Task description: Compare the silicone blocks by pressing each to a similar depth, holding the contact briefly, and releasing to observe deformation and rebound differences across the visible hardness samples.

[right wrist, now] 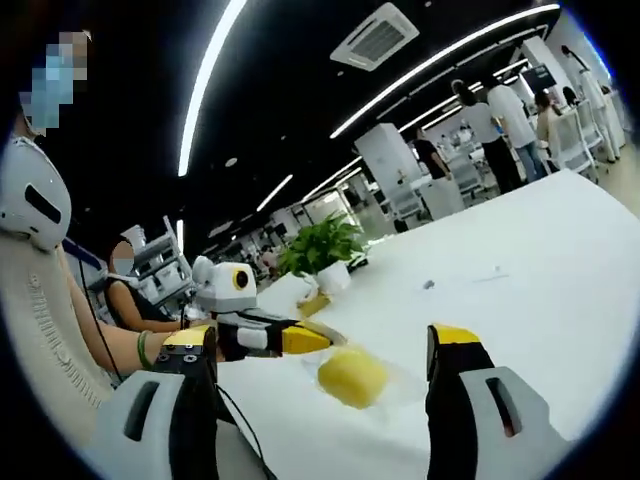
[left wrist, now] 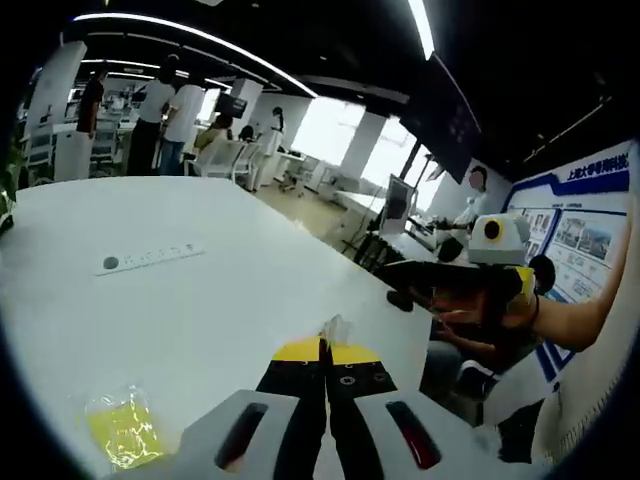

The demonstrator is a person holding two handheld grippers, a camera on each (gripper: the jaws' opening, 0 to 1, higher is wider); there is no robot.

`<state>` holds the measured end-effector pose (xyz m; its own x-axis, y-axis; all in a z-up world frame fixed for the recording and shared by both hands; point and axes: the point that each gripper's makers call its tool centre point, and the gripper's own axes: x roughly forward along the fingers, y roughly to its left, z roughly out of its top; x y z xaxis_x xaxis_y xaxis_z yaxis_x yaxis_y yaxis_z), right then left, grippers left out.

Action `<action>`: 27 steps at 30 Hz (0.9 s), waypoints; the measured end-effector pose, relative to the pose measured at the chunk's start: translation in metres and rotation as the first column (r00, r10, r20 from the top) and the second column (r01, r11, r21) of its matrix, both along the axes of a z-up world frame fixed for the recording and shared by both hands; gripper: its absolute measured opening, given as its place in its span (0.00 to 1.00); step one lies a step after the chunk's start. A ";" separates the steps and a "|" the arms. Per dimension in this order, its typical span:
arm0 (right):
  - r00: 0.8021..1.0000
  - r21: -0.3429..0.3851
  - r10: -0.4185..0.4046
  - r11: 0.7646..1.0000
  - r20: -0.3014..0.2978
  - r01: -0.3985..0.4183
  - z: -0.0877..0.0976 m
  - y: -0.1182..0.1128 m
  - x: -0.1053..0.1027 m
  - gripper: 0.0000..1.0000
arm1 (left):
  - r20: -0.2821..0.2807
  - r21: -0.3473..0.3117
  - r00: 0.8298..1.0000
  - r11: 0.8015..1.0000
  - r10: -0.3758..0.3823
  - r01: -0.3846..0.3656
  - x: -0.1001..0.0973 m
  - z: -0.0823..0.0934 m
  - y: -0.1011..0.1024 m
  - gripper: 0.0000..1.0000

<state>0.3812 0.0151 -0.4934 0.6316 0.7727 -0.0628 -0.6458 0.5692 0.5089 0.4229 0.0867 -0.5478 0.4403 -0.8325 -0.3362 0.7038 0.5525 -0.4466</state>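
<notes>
Hovering above the white table (left wrist: 200,300), my right gripper (right wrist: 330,385) gapes around a bagged yellow block (right wrist: 352,377); my left gripper (left wrist: 326,352) is clenched. I should press slowly, squarely.

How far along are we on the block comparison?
Done: nothing shows a finished press. In hand: the left tool is shut, seemingly pinching the clear wrap around the yellow block. The right tool is open, with its jaws either side of the block and not touching it. Left: press, hold, release, then repeat on the other samples.
</notes>
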 end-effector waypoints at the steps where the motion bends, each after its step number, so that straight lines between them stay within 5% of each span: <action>1: 1.000 -0.013 -0.003 1.000 -0.010 0.003 -0.004 -0.003 0.000 0.78 | -0.006 -0.011 1.000 1.000 0.003 -0.003 0.003 -0.003 -0.003 0.00; 10: 0.997 -0.045 -0.051 0.998 -0.064 0.048 -0.028 -0.024 0.012 0.76 | -0.092 -0.053 0.996 0.999 0.007 -0.012 0.025 -0.036 -0.027 0.00; 19: 0.993 -0.060 -0.063 0.997 -0.102 0.057 -0.047 -0.026 0.021 0.74 | -0.171 -0.065 0.976 0.987 0.134 -0.147 0.062 -0.071 -0.012 0.00; 21: 0.992 -0.065 -0.058 0.997 -0.113 0.051 -0.051 -0.026 0.021 0.74 | -0.256 -0.136 0.950 0.966 0.181 -0.221 0.071 -0.075 -0.007 0.00; 26: 0.987 -0.071 -0.063 0.996 -0.145 0.053 -0.065 -0.027 0.019 0.73 | -0.342 -0.164 0.893 0.917 0.292 -0.363 0.085 -0.099 0.009 0.00; 27: 0.987 -0.075 -0.061 0.996 -0.150 0.051 -0.067 -0.027 0.018 0.73 | -0.342 -0.158 0.895 0.921 0.288 -0.357 0.085 -0.104 0.009 0.00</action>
